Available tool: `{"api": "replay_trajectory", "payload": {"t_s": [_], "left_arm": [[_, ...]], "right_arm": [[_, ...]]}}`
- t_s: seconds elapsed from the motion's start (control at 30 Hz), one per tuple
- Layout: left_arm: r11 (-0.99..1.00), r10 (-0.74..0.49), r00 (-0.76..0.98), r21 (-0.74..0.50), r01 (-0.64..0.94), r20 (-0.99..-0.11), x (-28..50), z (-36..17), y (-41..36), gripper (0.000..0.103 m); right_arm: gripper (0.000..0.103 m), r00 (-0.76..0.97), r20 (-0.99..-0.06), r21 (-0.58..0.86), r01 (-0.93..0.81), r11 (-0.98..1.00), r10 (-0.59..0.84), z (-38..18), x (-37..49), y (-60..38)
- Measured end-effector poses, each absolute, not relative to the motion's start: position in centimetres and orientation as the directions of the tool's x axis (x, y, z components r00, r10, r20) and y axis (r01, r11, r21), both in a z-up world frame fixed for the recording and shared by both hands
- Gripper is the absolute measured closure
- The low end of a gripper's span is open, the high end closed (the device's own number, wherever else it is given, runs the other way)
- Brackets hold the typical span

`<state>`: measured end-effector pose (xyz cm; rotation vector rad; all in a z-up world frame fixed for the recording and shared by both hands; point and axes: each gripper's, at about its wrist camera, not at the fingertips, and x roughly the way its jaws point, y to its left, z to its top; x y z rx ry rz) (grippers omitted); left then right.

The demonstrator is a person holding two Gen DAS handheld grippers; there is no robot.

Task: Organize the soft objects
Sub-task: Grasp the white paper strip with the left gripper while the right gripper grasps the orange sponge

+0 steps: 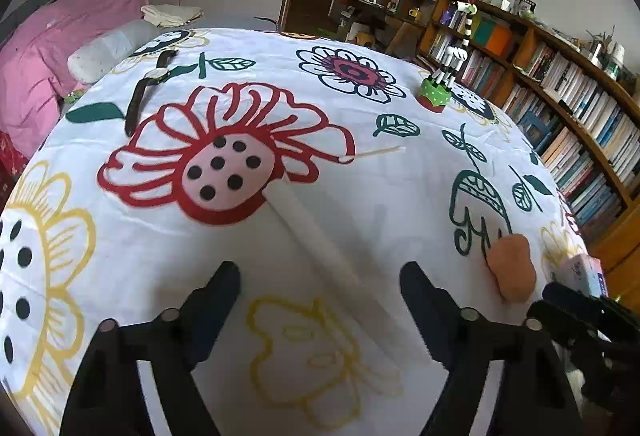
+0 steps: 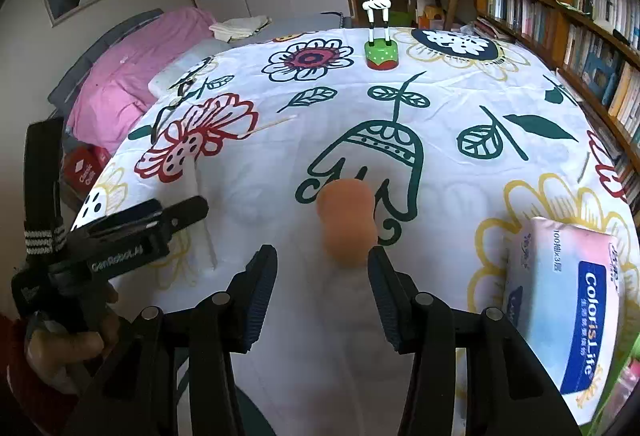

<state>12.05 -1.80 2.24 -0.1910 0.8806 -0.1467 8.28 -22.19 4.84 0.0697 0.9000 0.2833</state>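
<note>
Right gripper [image 2: 322, 290] half open, empty, lined up just short of the orange sponge [image 2: 347, 222]; judged step: approach for pickup. Next: ease forward, straddle it, close gently. Left gripper [image 1: 320, 300] wide, empty, over a white roll [image 1: 320, 248]. Sponge: peanut-shaped, lying on the flowered cloth [image 2: 460, 108].

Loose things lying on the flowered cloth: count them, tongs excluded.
6: white folded cloth strip centre-left, orange peanut-shaped sponge mid-front, tissue pack right, striped toy giraffe far, dark-strapped wristwatch far left, thin wooden stick. Others may be hidden.
</note>
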Motion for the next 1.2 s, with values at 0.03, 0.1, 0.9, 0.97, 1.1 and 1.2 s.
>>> {"api": "replay_trajectory", "payload": {"t_s": [0.03, 0.1, 0.9, 0.97, 1.1, 1.2], "left_arm": [[0.975, -0.196, 0.63, -0.215, 0.046, -0.752, 12.4, 2.2, -1.9, 0.027], [0.98, -0.173, 0.637, -0.193, 0.039, -0.751, 12.8, 2.2, -2.0, 0.042], [0.924, -0.37, 0.609, -0.343, 0.167, -0.701, 12.0, 2.6, -2.4, 0.088], [0.924, -0.37, 0.604, -0.346, 0.162, -0.706, 12.1, 2.4, -2.4, 0.088], [0.929, -0.356, 0.592, -0.343, 0.14, -0.723, 12.2, 1.9, -2.3, 0.086], [0.926, -0.364, 0.589, -0.349, 0.145, -0.721, 12.1, 1.9, -2.5, 0.075]], "right_arm": [[0.054, 0.585, -0.764, 0.178, -0.212, 0.961, 0.271, 4.7, 8.5, -22.2], [0.054, 0.583, -0.766, 0.178, -0.211, 0.961, 0.27, 4.6, 8.7, -22.1], [0.051, 0.597, -0.775, 0.172, -0.119, 0.978, 0.209, 4.0, 12.0, -23.1], [0.05, 0.594, -0.78, 0.168, -0.107, 0.98, 0.198, 3.8, 12.3, -23.3], [0.048, 0.592, -0.785, 0.158, -0.088, 0.983, 0.18, 3.3, 12.8, -23.4], [0.048, 0.588, -0.79, 0.157, -0.082, 0.984, 0.175, 3.0, 13.4, -23.4]]}}
